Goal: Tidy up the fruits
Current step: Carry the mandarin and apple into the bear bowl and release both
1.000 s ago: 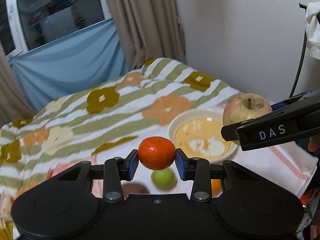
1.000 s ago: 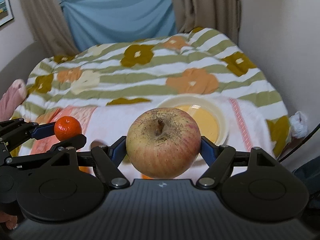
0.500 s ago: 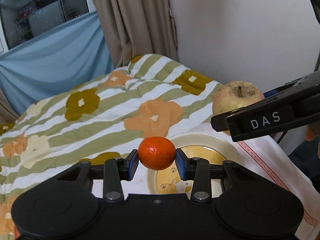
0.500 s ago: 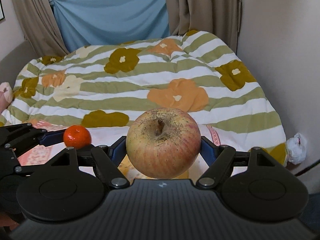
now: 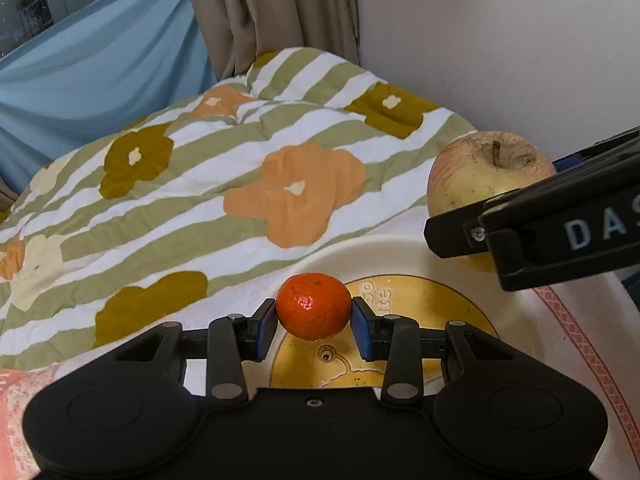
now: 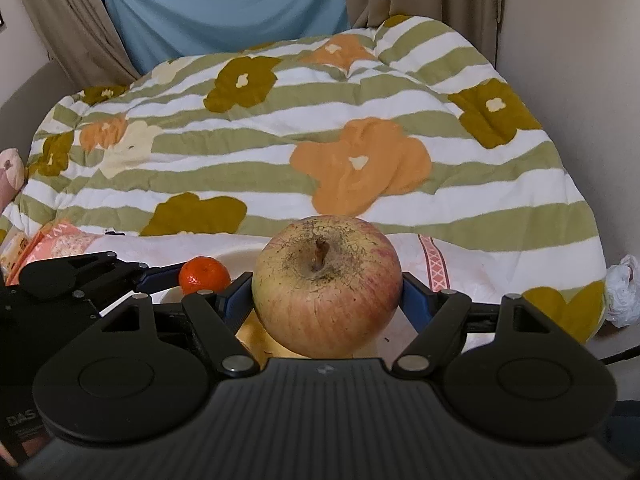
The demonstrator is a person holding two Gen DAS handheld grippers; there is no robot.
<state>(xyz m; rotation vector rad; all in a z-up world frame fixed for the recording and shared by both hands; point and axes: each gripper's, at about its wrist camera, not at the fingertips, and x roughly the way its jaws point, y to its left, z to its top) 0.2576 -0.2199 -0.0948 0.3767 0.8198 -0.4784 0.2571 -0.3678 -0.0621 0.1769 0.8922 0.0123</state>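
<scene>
1. Left gripper (image 5: 314, 330) tilted steeply down over the plate (image 5: 384, 248), blue pads pinching a mandarin (image 5: 313, 306) at its sides; mandarin off the surface, above the plate's near yellow centre.
2. Right gripper (image 6: 327, 300) tilted down likewise, spread wide yet clamped on an apple (image 6: 327, 284), stem up; apple held in the air above the plate's right rim (image 6: 236, 258).
3. Grippers side by side, apart, left one's black body (image 6: 60, 280) seen at the left edge of the right wrist view.
4. Compared with a second ago: both lower and further forward over the bed; plate formerly well ahead, now directly beneath the fruit; green fruit and the others once visible below the left gripper gone from view. Grips unchanged.
5. Left wrist view only: printed design in the plate's yellow centre, right gripper's finger (image 5: 540, 236) lettered "DAS" crossing in front of the apple (image 5: 480, 176), window top left.
6. Right wrist view only: white cloth's pink patterned border (image 6: 434, 264) at the bed's near right, crumpled white bag (image 6: 622, 296) off the quilt's (image 6: 320, 120) right edge, pink object at far left.
</scene>
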